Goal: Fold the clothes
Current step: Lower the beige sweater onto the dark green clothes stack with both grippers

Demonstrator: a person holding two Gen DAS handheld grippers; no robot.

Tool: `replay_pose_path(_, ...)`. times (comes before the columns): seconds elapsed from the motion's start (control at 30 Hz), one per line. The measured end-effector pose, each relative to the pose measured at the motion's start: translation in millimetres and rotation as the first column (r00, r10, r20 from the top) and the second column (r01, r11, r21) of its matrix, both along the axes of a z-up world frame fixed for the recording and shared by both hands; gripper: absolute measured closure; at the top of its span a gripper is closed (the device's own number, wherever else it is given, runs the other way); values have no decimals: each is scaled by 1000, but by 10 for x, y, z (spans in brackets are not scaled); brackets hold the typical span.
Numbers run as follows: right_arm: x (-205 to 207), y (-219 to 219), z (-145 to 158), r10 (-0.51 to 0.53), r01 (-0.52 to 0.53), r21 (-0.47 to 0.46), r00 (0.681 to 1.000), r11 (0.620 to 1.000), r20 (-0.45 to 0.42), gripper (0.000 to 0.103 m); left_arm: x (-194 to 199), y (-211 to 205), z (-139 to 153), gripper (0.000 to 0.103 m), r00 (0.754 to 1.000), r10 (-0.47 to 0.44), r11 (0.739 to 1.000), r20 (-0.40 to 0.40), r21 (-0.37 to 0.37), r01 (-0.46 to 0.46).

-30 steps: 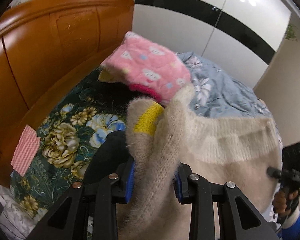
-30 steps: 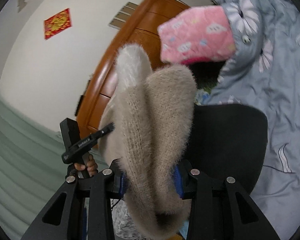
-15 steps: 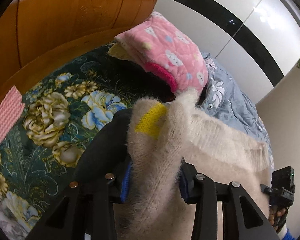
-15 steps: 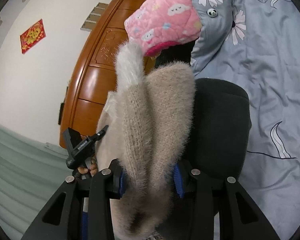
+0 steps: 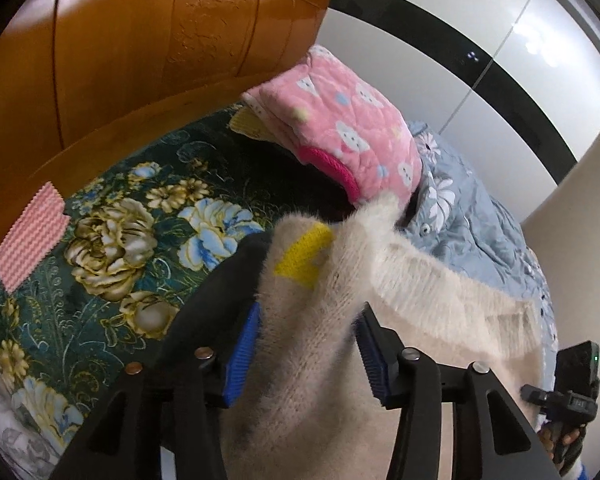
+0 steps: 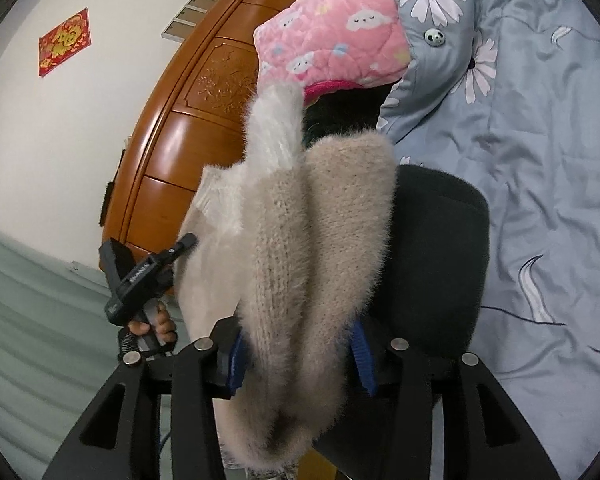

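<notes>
While both grippers clamp the fuzzy beige sweater [image 5: 316, 344], it hangs above a black garment [image 6: 432, 248] on the bed. Left gripper [image 5: 308, 340]: blue pads pinch the knit beside a yellow patch [image 5: 300, 256]. Right gripper [image 6: 296, 352]: jaws closed on a bunched fold. Beyond the sweater lies a pink quilted garment [image 6: 340, 44], near the wooden headboard [image 5: 140, 48].

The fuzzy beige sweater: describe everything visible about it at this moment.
The beige sweater is a fluffy, long-haired knit with a paler ribbed band and a yellow patch. It is held up, bunched in thick folds, by both grippers: the left gripper and the right gripper are each shut on it. A black garment lies beneath.
</notes>
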State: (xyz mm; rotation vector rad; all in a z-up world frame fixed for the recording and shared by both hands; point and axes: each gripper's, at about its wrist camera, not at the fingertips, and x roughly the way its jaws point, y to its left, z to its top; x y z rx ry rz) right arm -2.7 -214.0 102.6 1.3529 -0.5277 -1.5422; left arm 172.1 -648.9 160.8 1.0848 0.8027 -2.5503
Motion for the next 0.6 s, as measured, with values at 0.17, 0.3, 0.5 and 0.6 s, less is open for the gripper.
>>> replay_pose_path(0.17, -56, 92, 93, 35, -34, 15, 998, 999, -54, 53, 62, 41, 190, 39, 999, 27, 999, -36, -42, -29)
replay_pose_path(0.3, -99, 204, 287, 56, -46, 67, 986, 997, -160, 53, 58, 197, 363, 39, 999, -7, 990, -44, -139, 1)
replay_pose_path(0.5, -91, 86, 792, 33, -18, 49, 946, 999, -322, 53, -59, 458, 479, 39, 994, -91, 972, -53, -224, 77)
replay_pose_path(0.6, 27, -166, 959, 91, -76, 54, 921, 996, -378, 53, -153, 533, 432, 39, 993, -113, 967, -33, -233, 102)
